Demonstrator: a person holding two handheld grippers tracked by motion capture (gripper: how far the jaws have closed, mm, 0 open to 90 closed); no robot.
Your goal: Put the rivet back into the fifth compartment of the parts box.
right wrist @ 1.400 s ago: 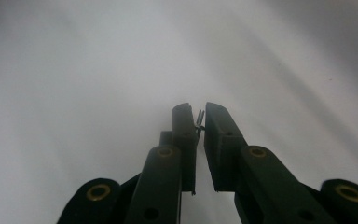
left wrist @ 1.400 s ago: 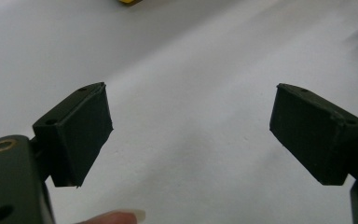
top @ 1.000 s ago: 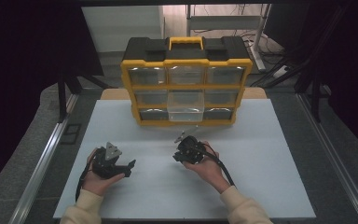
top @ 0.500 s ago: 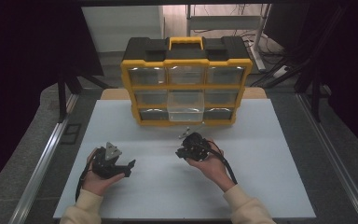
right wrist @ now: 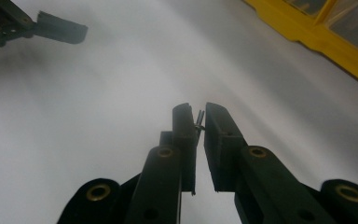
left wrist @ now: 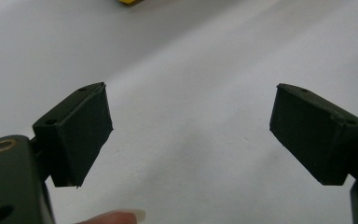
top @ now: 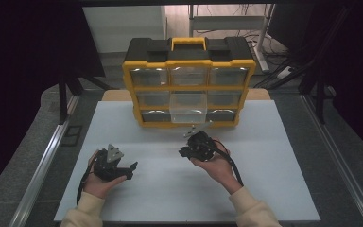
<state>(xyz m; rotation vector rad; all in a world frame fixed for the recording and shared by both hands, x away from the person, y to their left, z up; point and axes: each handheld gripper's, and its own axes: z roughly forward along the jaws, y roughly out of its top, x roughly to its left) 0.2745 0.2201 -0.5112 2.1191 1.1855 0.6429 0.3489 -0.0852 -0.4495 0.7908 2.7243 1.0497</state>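
So right tool (right wrist: 199, 116) is pinching a tiny dark pin (right wrist: 198, 119) at its tips, hovering over the white desk (top: 274, 156) just at 6 o'clock of the yellow organizer (top: 189, 85); left tool (left wrist: 191, 126) spread wide, nothing in it

bare white table (top: 274, 179) around both tools; yellow organizer (top: 189, 80) blocks the far edge.

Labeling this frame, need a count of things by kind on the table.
Yellow and black organizer case: 1
Clear drawer pulled partway out of it: 1
Hand-held grippers: 2, left hand-held gripper open, right hand-held gripper pinching a small dark pin-like part
Small part: 1
Total: 5
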